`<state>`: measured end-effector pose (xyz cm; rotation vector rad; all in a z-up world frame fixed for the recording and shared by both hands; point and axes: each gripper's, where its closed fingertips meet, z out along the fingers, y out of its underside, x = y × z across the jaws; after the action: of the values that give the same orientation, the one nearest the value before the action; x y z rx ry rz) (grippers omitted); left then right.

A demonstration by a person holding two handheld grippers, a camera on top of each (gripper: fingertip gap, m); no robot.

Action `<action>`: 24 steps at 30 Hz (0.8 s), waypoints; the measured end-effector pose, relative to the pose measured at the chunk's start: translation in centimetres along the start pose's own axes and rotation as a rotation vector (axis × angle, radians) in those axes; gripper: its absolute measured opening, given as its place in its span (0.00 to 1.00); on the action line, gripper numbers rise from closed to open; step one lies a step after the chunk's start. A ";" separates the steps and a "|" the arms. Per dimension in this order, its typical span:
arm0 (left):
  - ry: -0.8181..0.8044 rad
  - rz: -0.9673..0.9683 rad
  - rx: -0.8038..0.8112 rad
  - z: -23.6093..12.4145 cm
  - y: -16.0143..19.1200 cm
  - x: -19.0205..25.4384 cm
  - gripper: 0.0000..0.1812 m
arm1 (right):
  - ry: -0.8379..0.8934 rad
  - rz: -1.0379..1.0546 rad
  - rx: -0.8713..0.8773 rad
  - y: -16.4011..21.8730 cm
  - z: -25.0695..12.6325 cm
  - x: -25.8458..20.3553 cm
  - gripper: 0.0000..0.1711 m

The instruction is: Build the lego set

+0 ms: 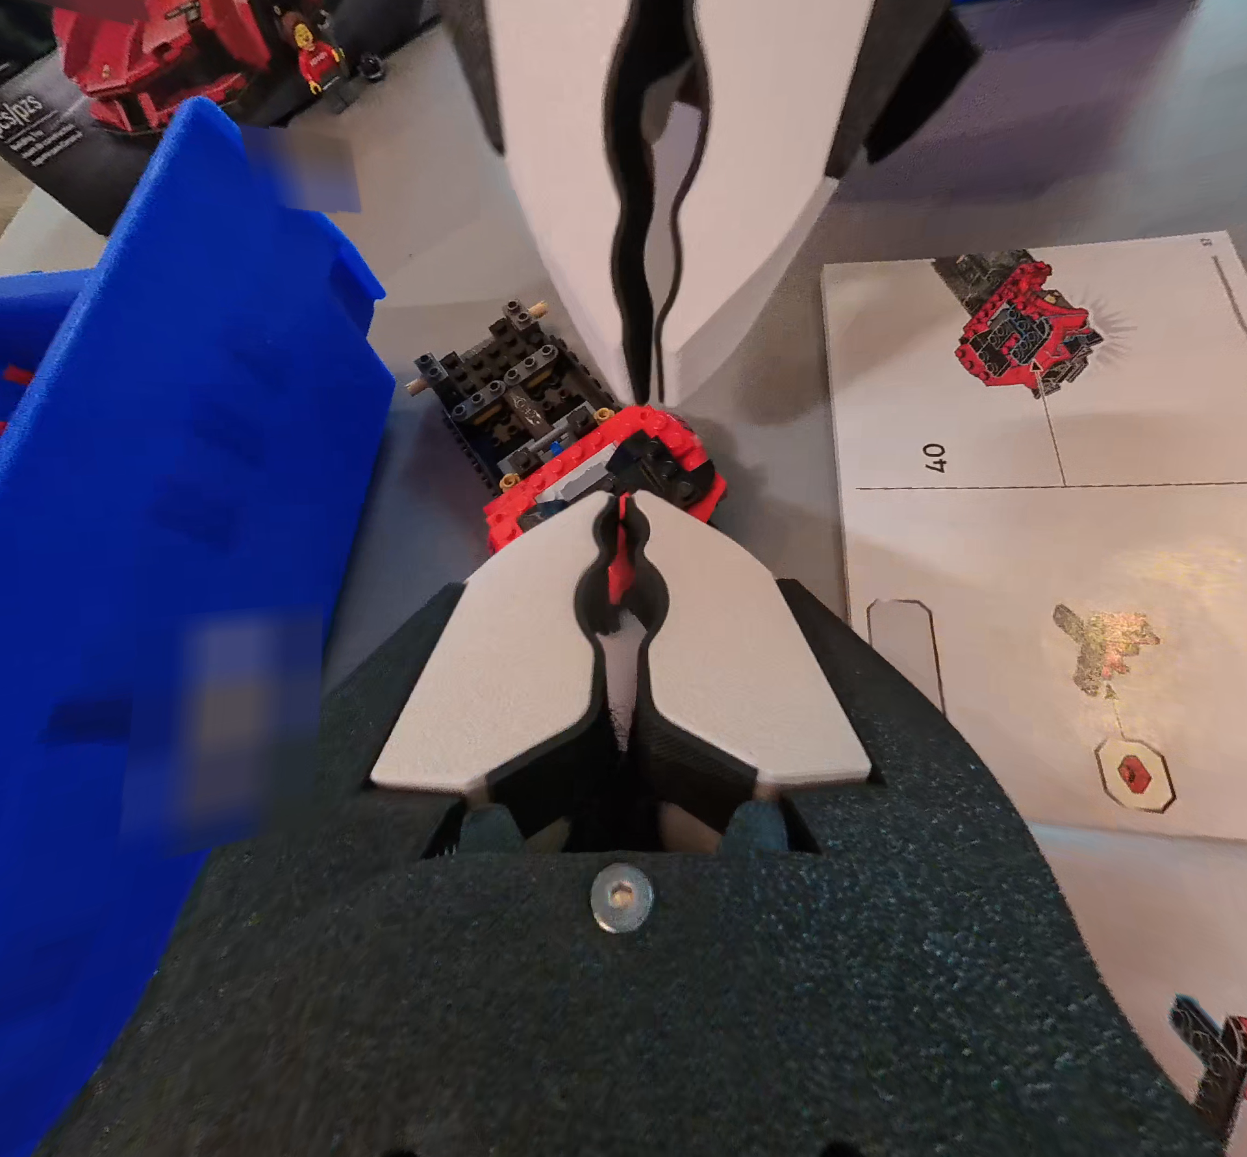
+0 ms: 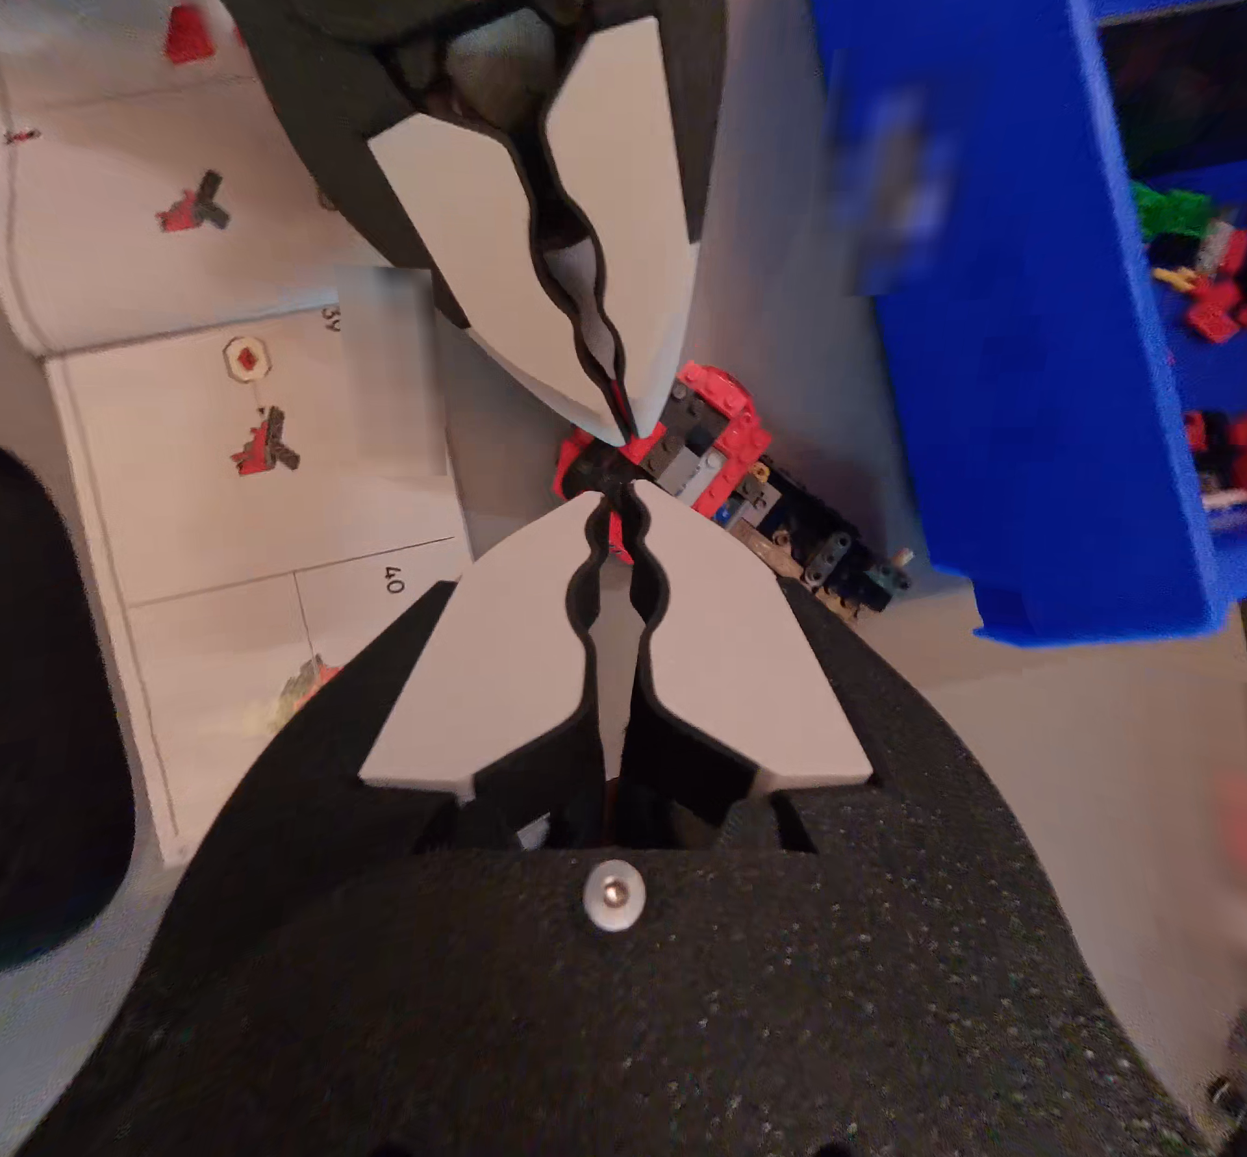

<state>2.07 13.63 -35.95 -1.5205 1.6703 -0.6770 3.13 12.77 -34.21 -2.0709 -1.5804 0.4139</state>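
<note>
The partly built car model [image 1: 540, 409] has a black studded chassis and a red front end, and it lies on the grey table. It also shows in the right wrist view [image 2: 715, 456]. My left gripper [image 1: 621, 503] is shut on a small red piece [image 1: 617, 574] and holds it at the model's red end. It enters the right wrist view from above [image 2: 627, 436]. My right gripper [image 2: 617, 493] is shut, with its tips against the same red end from the opposite side. It enters the left wrist view from above [image 1: 644, 399]. The two grippers' tips nearly meet.
A blue bin [image 1: 189, 483] stands close beside the model, and loose bricks [image 2: 1208, 288] show in its compartments. The open instruction booklet [image 1: 1012, 517] lies on the other side. The set's box [image 1: 169, 45], with a red car pictured on it, is at the back. Both grippers' tips are close together, under 4 cm apart.
</note>
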 end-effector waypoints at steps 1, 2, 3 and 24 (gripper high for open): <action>0.005 0.005 -0.003 0.1 0.0 0.1 0.00 | -0.039 -0.018 -0.031 0.0 0.2 -0.1 0.02; 0.005 0.008 -0.006 0.1 0.0 0.1 0.00 | -0.070 -0.031 -0.070 0.3 0.5 -0.1 0.03; 0.003 0.007 -0.006 0.2 0.0 0.1 0.00 | -0.095 -0.044 -0.101 0.4 0.7 -0.1 0.04; -0.005 -0.054 0.009 0.7 0.2 -0.3 0.00 | -0.128 -0.053 -0.141 1.0 2.2 -0.3 0.00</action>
<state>2.52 14.00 -36.41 -1.5645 1.6253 -0.7078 2.68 12.77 -36.59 -2.1378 -1.7818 0.4343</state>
